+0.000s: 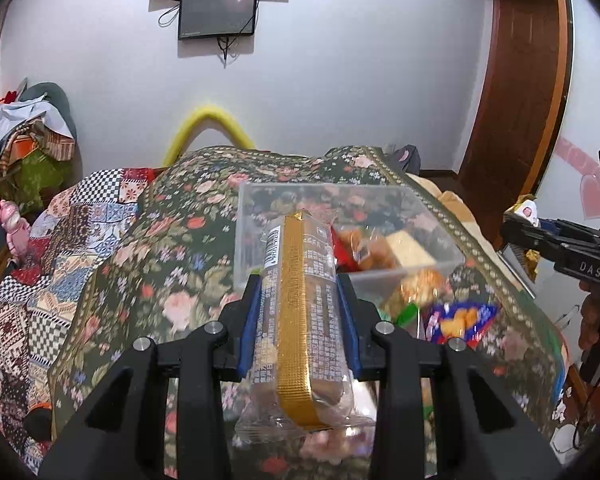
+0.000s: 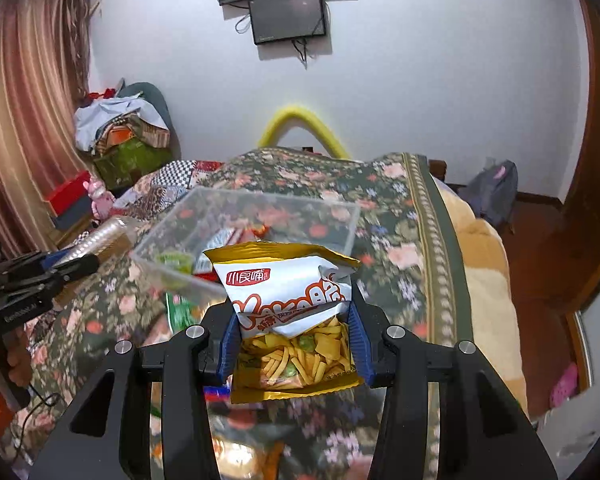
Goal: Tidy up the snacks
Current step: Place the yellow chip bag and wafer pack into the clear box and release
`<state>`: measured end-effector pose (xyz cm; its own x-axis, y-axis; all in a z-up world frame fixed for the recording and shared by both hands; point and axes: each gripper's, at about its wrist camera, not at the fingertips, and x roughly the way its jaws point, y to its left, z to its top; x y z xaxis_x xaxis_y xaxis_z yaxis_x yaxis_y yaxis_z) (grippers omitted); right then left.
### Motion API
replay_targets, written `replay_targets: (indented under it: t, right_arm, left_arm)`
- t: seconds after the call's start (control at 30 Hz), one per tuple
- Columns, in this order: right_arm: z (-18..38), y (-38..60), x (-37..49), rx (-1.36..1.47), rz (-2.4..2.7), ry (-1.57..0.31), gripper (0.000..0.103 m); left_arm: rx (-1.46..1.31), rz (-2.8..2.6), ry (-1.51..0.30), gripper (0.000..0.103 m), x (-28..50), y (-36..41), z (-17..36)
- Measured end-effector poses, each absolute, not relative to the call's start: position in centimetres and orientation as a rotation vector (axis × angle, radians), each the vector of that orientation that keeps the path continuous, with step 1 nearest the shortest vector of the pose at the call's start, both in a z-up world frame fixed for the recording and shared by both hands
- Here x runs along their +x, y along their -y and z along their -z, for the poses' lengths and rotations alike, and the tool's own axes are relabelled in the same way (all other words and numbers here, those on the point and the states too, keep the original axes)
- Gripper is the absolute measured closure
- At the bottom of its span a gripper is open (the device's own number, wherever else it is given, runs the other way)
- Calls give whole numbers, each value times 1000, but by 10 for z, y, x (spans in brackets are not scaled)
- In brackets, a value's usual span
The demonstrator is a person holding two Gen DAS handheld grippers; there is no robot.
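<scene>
My left gripper [image 1: 298, 300] is shut on a long clear snack packet with a gold strip [image 1: 296, 320], held above the floral bedspread just in front of the clear plastic box [image 1: 440, 266]. The box holds several snacks, among them a pale yellow one [image 1: 410, 250]. My right gripper [image 2: 292, 320] is shut on a white and yellow chip bag [image 2: 288, 296], held near the front edge of the same clear box [image 2: 172, 276]. The right gripper shows at the right edge of the left wrist view [image 1: 556, 240], the left gripper at the left edge of the right wrist view [image 2: 40, 276].
Loose snack packets lie on the bedspread beside the box: a blue one [image 1: 460, 318], an orange one [image 1: 422, 282], and a green one [image 2: 182, 312]. The bed's right edge [image 2: 452, 280] drops to a wooden floor. Clutter is piled at the far left [image 2: 120, 136].
</scene>
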<state>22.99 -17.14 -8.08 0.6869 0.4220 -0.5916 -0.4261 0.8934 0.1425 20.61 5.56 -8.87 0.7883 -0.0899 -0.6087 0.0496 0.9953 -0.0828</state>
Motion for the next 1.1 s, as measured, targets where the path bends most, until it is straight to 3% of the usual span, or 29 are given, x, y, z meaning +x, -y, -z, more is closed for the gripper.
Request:
replay_targets:
  t: [0.43, 1.1]
  right_arm:
    - [80, 145, 286, -30, -490, -675, 60]
    - [134, 107, 356, -192, -476, -860, 60]
  left_arm:
    - [-40, 59, -666, 67, 280, -54, 93]
    - [-122, 55, -821, 67, 357, -67, 146]
